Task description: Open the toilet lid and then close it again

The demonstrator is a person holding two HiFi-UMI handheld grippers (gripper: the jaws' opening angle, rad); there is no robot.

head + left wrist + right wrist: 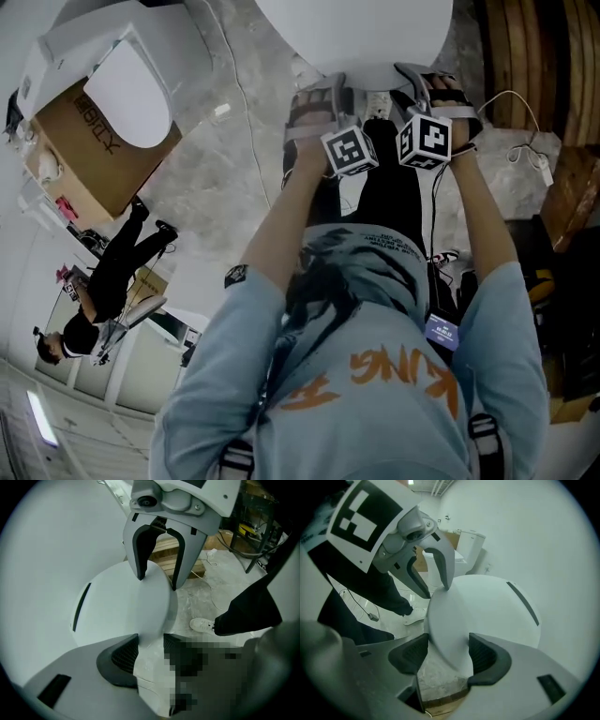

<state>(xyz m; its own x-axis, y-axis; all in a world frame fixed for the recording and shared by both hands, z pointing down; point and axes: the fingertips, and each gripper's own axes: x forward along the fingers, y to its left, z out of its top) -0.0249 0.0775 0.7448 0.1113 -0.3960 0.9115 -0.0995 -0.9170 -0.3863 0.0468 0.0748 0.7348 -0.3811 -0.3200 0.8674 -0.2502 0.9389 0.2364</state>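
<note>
The white toilet lid [356, 28] fills the top of the head view, its front rim toward me. My left gripper [323, 86] and right gripper [410, 80] sit side by side on that rim. In the left gripper view the lid's [122, 606] rounded edge lies between the dark pads of my left gripper [151, 641], touching both. The right gripper [157, 581] straddles the same edge just beyond. In the right gripper view the lid [487, 606] rim fills the gap of my right gripper [447, 644]. The left gripper [437, 591] clamps the rim further along.
A second toilet in a cardboard box [112, 103] stands at the left. Wooden pallets [539, 66] and a white cable with an adapter [544, 169] lie at the right. Another person [122, 262] stands at the far left. My own white shoe [201, 625] is on the marble floor.
</note>
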